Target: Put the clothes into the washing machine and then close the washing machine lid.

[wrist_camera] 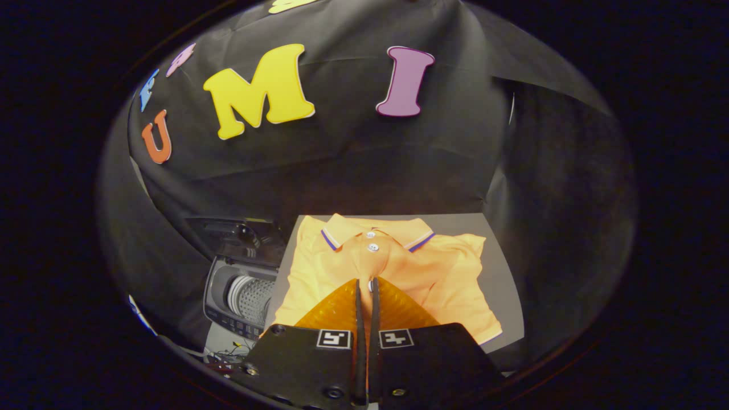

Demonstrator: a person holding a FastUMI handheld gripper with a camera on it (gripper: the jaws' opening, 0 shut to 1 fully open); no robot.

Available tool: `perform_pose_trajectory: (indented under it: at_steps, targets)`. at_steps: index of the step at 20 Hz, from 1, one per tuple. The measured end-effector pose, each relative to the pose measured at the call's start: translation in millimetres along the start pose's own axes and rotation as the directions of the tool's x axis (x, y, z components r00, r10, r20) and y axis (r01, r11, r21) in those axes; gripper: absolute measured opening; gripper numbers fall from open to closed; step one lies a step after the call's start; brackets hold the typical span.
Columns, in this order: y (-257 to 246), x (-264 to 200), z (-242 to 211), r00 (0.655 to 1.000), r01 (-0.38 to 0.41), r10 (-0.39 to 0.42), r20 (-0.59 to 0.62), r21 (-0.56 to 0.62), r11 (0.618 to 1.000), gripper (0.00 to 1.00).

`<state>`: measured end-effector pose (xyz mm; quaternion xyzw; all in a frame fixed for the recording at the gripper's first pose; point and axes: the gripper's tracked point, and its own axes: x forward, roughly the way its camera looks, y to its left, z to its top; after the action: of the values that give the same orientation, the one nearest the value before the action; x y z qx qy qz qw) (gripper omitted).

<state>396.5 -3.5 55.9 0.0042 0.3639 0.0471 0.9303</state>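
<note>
An orange polo shirt (pixel 398 267) with a white-and-blue trimmed collar lies spread flat on a grey tabletop (pixel 501 285). My gripper (pixel 365 283) has its two orange fingers drawn together with only a thin slit between them. Their tips sit over the shirt's button placket at its middle, and the cloth around them lies flat. To the left of the table, lower down, stands a small grey top-loading washing machine (pixel 219 296). Its dark lid (pixel 233 230) is raised and its perforated drum (pixel 253 296) shows inside.
Black cloth walls close in behind and on both sides of the table. Loose wires (pixel 225 356) lie on the floor in front of the washing machine. The table's left edge runs right beside the machine's opening.
</note>
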Motion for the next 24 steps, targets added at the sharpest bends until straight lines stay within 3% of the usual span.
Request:
perform_pose_trajectory:
  at_steps: [12, 24]
  targets:
    - [125, -16, 34, 0.986, -0.157, 0.161, 0.034, -0.101, 0.982, 0.05]
    - [255, -13, 45, 0.951, -0.301, 0.310, 0.006, -0.227, 0.926, 0.05]
